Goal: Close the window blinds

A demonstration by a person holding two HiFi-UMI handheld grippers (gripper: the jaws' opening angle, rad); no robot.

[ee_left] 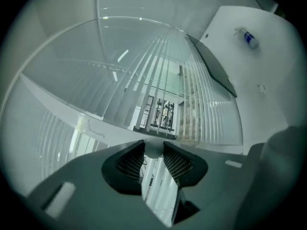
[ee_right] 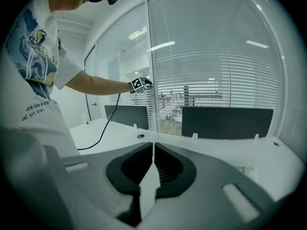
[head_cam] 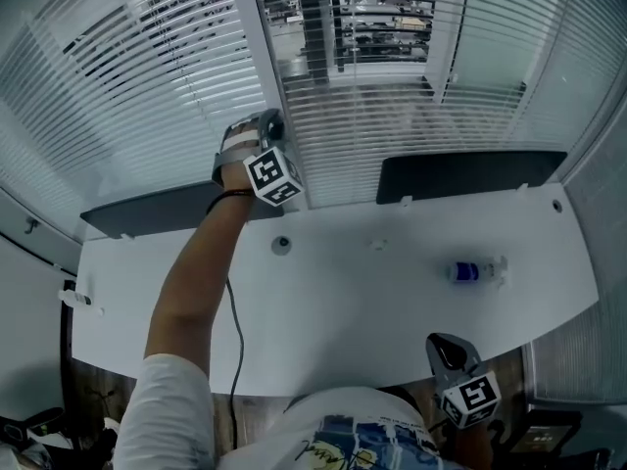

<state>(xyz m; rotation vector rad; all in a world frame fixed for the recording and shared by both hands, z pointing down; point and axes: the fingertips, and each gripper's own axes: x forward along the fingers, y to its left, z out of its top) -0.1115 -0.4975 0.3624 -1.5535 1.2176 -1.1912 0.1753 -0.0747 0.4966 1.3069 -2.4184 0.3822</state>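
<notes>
The tilt wand [ee_left: 153, 149] was mostly hidden. Only a pale round bit showed, clamped between the fingers [ee_left: 130, 161] of my left gripper [head_cam: 269, 125], up at the window blinds [head_cam: 147, 76]. My right gripper [ee_right: 152, 150] hung with its fingers together by the counter's [head_cam: 343, 311] near edge. Two dark screens [head_cam: 157, 209] stood along the back, and one bottle [head_cam: 475, 270] lay on it.

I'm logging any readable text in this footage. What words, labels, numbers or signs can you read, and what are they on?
"ure like a sta": white T-shirt in the right gripper view, cut off at both ends.
"art than": the line below it on the same shirt.
Bottle label, on the desk: too small to read.
Marker cubes: black-and-white patterns only, no letters.
Shirt's front print in the head view: too blurred to read.
</notes>
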